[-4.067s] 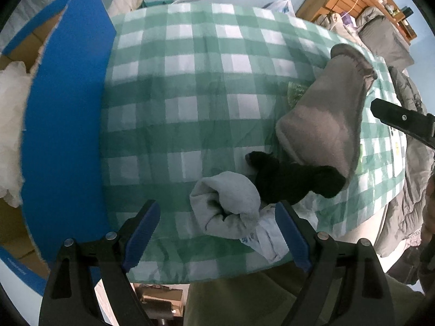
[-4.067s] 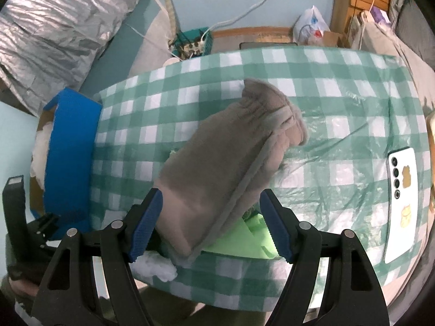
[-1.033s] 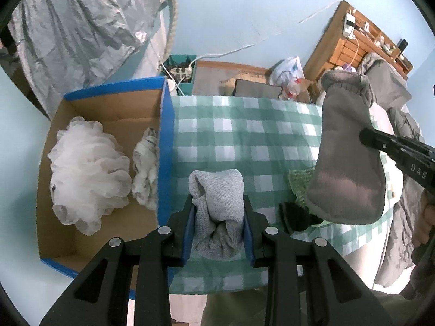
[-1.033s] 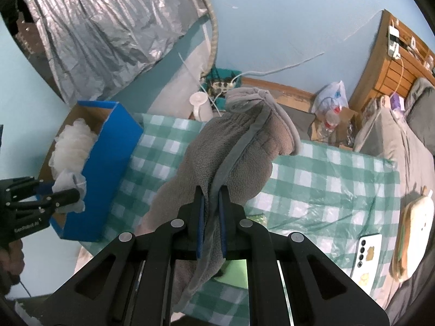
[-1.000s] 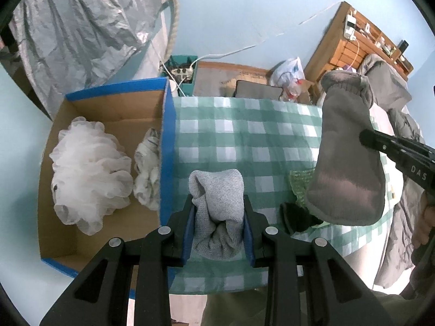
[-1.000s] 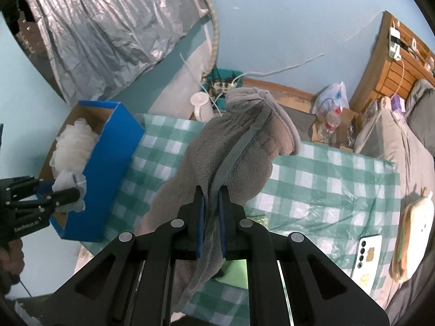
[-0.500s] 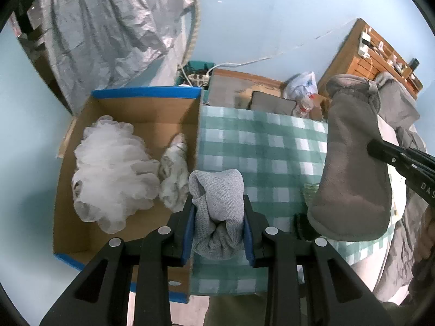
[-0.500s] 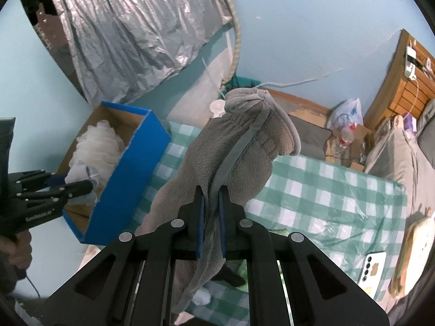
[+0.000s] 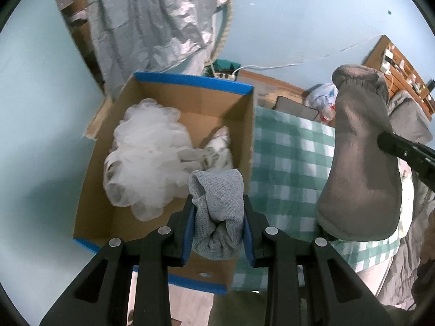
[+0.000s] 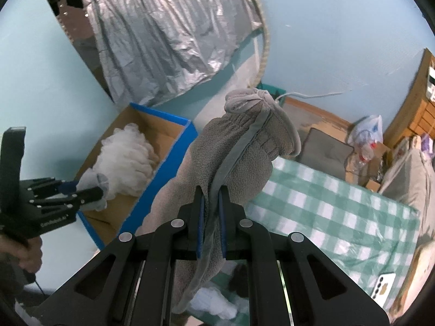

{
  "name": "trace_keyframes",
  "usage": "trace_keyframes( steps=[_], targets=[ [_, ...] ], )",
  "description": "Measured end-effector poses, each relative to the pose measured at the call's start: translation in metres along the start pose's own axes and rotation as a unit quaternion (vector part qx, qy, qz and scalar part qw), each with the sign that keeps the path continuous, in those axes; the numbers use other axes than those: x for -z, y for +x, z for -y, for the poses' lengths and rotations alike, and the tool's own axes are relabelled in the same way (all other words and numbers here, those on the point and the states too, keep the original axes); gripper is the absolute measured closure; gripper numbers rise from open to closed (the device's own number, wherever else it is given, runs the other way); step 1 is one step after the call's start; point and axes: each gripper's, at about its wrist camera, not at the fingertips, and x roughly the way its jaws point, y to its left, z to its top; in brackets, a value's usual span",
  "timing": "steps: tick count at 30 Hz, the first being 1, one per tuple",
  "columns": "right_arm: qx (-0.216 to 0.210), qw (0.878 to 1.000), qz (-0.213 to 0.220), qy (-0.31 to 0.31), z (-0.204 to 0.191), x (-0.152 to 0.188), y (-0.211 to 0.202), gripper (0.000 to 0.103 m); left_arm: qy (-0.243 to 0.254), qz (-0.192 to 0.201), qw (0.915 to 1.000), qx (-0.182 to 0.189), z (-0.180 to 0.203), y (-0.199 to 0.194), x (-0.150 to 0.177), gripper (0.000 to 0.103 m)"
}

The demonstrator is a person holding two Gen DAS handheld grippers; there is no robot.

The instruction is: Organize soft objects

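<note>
One green-checked tablecloth (image 9: 288, 163), pale blue walls (image 9: 285, 19)

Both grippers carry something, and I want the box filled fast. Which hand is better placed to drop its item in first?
Left. The left gripper holds the grey cloth over the cardboard box, near its table-side wall. The right gripper, clamping the fleece mitten, looks short of the box.
</note>
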Motion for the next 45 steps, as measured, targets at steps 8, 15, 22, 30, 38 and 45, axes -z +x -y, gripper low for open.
trace_keyframes(
  steps=[8,15,22,30,38,45],
  targets=[
    [-0.022,1.000,0.002,-0.021,-0.033,-0.016,0.015,0.095,-0.029,-0.010,0.9995,-0.013,-0.033,0.005,0.008,0.072],
    [-0.039,0.998,0.000,-0.039,-0.061,-0.029,0.032,0.095,-0.042,-0.017,0.9988,-0.020,-0.054,0.011,0.011,0.072],
    [-0.051,0.997,-0.008,-0.052,-0.086,-0.038,0.051,0.095,-0.048,-0.024,0.9983,-0.023,-0.074,0.017,0.009,0.072],
    [-0.063,0.996,-0.020,-0.061,-0.113,-0.045,0.075,0.095,-0.050,-0.026,0.9981,-0.022,-0.096,0.022,0.006,0.072],
    [-0.073,0.994,-0.041,-0.067,-0.130,-0.050,0.106,0.095,-0.040,-0.030,0.9985,-0.019,-0.106,0.032,0.003,0.072],
    [-0.071,0.993,-0.057,-0.074,-0.140,-0.051,0.133,0.095,-0.036,-0.041,0.9983,-0.019,-0.112,0.043,0.001,0.072]
  ],
)
